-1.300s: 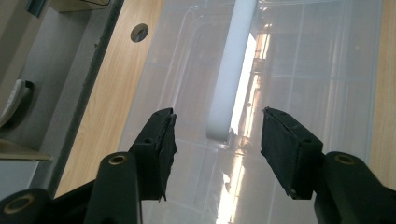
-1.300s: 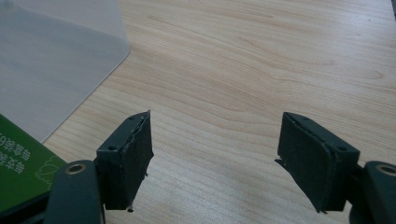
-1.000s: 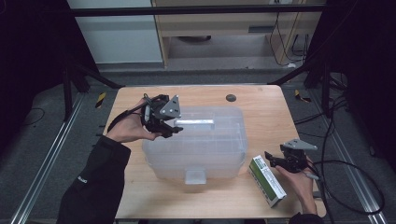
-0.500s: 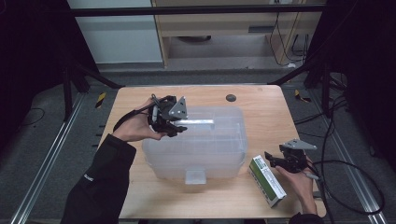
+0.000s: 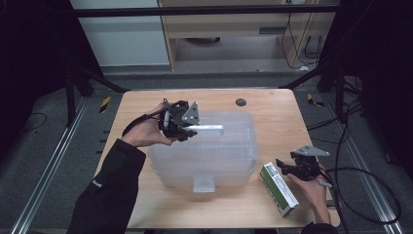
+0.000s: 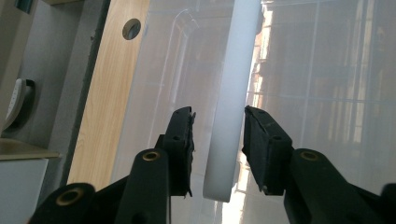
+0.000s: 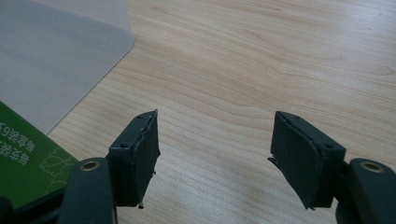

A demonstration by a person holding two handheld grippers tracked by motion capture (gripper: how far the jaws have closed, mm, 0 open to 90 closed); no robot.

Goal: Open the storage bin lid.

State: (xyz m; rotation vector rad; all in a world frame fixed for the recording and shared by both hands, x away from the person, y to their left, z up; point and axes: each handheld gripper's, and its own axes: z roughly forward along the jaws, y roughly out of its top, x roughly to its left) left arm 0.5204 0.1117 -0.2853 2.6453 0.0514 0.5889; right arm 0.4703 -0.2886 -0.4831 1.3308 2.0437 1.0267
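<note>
A translucent plastic storage box (image 5: pixel 204 156) with its lid on stands in the middle of the wooden table (image 5: pixel 272 122). A white bar handle (image 5: pixel 210 127) (image 6: pixel 236 70) lies along the lid's top. My left gripper (image 5: pixel 192 130) (image 6: pixel 218 114) straddles the near end of that handle. Its jaws have just been closing and stand open, with a slim gap at one pad. My right gripper (image 5: pixel 283 165) (image 7: pixel 215 116) hovers low over bare wood at the front right. It is open with nothing between its jaws, which have just narrowed a little. A green and white carton (image 5: pixel 278 189) (image 7: pixel 23 158) lies beside it.
A round cable hole (image 5: pixel 240 102) (image 6: pixel 132 29) sits in the tabletop behind the box. The box's corner (image 7: pixel 51 51) is close to the right gripper. Black frame posts and cables surround the table, and a cabinet stands beyond its far edge.
My left gripper has slid a little right along the lid onto the handle's end, and its jaws have narrowed around it. The right hand has stayed put.
</note>
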